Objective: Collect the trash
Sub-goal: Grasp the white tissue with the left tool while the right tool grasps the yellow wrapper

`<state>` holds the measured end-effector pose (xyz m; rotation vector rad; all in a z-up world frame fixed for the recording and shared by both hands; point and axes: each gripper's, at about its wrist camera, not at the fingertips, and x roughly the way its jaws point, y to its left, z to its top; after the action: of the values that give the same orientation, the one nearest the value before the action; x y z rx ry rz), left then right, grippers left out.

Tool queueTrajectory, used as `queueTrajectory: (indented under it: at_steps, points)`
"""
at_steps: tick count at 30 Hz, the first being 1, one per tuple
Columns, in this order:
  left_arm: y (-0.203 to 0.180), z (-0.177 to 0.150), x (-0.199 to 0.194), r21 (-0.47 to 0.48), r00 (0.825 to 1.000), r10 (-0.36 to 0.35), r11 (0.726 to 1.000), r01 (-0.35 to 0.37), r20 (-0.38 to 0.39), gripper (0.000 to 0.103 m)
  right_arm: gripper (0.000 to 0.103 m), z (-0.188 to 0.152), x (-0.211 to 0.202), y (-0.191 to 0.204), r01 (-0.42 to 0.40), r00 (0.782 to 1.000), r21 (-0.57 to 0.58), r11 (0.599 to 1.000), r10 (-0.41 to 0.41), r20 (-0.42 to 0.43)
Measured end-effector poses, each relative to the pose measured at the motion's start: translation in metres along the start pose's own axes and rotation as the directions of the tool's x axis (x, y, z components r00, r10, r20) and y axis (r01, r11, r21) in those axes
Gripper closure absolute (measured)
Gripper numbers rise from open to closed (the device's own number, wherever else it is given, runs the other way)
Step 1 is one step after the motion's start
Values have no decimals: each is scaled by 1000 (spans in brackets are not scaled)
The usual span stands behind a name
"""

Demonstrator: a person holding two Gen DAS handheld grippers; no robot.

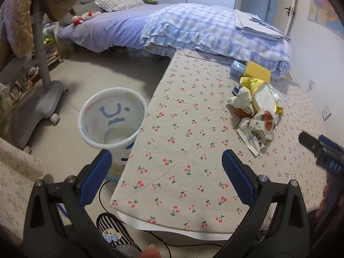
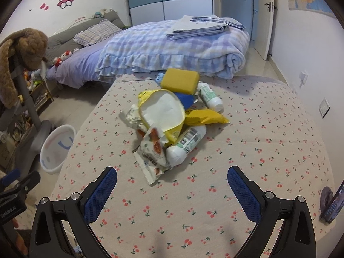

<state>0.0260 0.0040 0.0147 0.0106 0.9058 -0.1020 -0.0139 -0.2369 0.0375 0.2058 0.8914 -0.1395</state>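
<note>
Cherry-print surface (image 2: 258, 150) beside a bed (image 2: 172, 43): your left claw (image 1: 166, 173) and right claw (image 2: 172, 188) gape wide, empty; trash (image 2: 169, 124) lies heaped mid-surface, bin (image 1: 111, 120) on the floor alongside.

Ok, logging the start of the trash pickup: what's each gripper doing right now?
Left gripper: open, holding nothing.
Right gripper: open, holding nothing.

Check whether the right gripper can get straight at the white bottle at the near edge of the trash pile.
Probably yes. The right gripper is open and faces the pile, with only bare tablecloth between it and the white bottle. A crumpled wrapper leans against the bottle's left side.
</note>
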Motion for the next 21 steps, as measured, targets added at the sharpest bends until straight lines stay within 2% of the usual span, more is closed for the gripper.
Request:
queueTrajectory:
  at_steps: [2, 7, 16, 18, 21]
  points:
    - [-5, 8, 3, 39, 1000, -15, 999, 16, -27, 1, 0, 8, 1, -8, -13, 1000, 30, 999, 14, -16]
    - [-14, 24, 9, 50, 996, -66, 996, 69, -56, 1, 0, 29, 13, -28, -19, 998, 62, 998, 23, -64]
    - [-49, 56, 47, 100, 985, -111, 987, 124, -131, 1, 0, 56, 49, -79, 37, 991, 119, 992, -21, -134]
    - [-58, 59, 56, 94, 978, -157, 981, 171, -138, 1, 0, 56, 61, -94, 48, 988, 153, 987, -25, -154]
    - [-74, 64, 76, 87, 958, -235, 964, 251, -166, 4, 0, 57, 78, -112, 50, 978, 200, 979, -7, -209]
